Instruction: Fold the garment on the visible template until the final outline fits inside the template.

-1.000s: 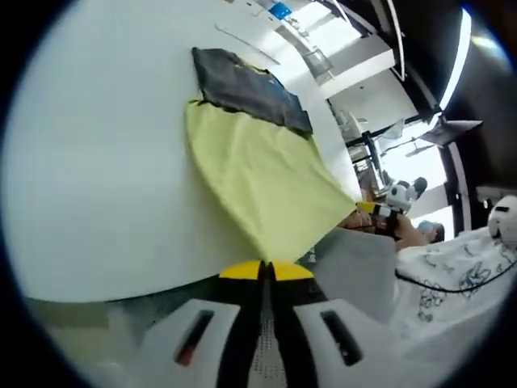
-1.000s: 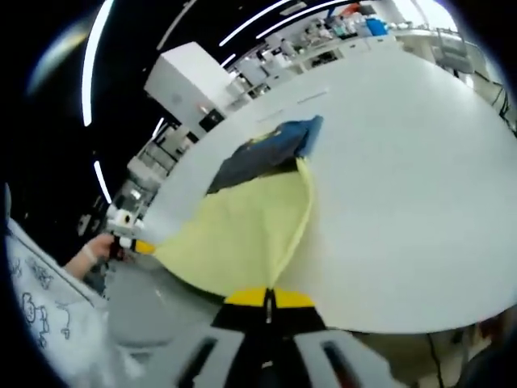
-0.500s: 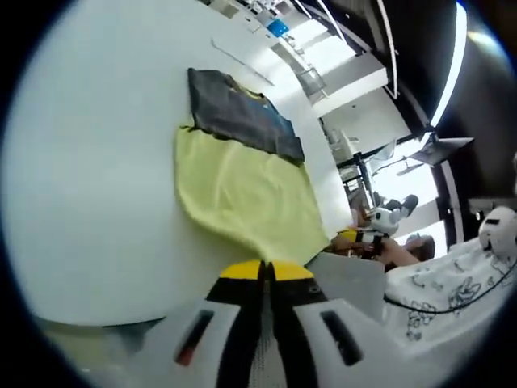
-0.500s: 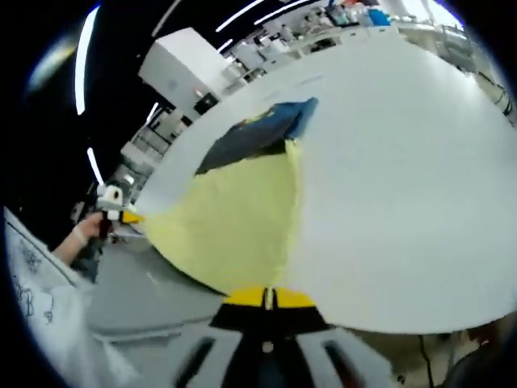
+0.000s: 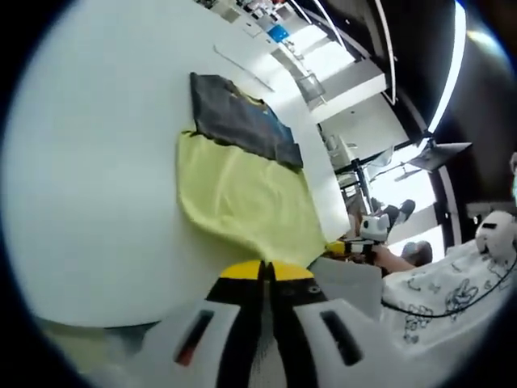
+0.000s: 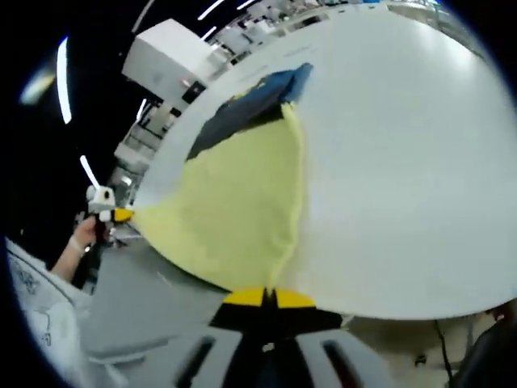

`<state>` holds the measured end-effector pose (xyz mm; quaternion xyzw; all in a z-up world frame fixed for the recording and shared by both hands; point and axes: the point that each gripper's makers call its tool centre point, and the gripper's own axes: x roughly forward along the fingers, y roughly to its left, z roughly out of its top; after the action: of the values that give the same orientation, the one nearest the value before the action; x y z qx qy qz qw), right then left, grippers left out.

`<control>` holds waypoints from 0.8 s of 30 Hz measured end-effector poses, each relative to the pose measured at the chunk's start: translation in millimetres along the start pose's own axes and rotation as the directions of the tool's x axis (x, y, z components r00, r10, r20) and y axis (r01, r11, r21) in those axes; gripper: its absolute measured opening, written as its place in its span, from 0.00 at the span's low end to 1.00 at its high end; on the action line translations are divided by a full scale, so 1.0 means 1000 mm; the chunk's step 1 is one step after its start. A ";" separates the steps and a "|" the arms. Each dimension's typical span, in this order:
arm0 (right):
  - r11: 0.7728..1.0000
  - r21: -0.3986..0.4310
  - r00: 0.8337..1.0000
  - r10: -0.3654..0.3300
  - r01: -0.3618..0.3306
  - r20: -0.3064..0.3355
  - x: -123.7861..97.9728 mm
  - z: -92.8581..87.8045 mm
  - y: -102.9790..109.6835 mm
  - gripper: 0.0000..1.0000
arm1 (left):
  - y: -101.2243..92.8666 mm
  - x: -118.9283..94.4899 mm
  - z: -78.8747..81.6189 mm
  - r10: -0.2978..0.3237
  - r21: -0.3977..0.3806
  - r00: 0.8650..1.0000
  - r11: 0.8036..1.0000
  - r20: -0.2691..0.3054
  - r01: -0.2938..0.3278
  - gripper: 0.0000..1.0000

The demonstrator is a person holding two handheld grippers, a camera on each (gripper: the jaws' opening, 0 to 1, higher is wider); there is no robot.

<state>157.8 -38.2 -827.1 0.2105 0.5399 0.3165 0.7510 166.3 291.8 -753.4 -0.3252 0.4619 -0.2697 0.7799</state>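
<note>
Two corners of the yellow garment (image 5: 242,202) are in my grip, one per gripper, at the near edge of the white table (image 5: 89,162). My left gripper (image 5: 266,271) has its yellow-tipped jaws pressed together with the cloth's hem running down between them. In the left gripper view the garment spreads flat up the table from there to a dark blue piece (image 5: 238,121), which touches its far edge; I can't tell whether that dark piece is part of the same garment or lies under it.

In the right gripper view my right gripper (image 6: 268,299) shows the same pinch, jaws closed on the near corner of the garment (image 6: 234,210). From that corner the cloth fans out across the table (image 6: 404,162), with the dark blue piece (image 6: 246,109) at the garment's far end. The other gripper (image 6: 113,212) sits at the garment's far left corner beside a hand (image 6: 81,238). Past the table's near edge there's a grey surface (image 6: 137,299), and a printed white sleeve (image 5: 448,283) shows to the right of the garment in the left gripper view.
</note>
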 end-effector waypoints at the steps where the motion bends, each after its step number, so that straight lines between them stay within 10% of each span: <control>1: 0.999 0.025 1.000 0.025 -0.025 0.013 -0.005 0.003 0.005 0.00 | 0.000 -0.001 0.000 0.000 0.000 1.000 1.000 0.000 0.000 0.00; 7: 0.958 0.179 0.969 0.201 -0.226 0.143 -0.039 0.032 0.041 0.00 | -0.004 -0.018 0.013 -0.032 0.015 0.998 0.999 0.045 0.032 0.00; 24: 0.956 0.119 0.949 0.240 -0.267 0.203 -0.062 0.085 0.068 0.00 | -0.006 -0.020 0.054 -0.079 -0.006 0.983 0.997 0.167 0.081 0.00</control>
<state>207.9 -30.8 -712.6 0.3609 0.4572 0.3492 0.7340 205.6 316.2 -718.6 -0.3698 0.3831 -0.2697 0.8023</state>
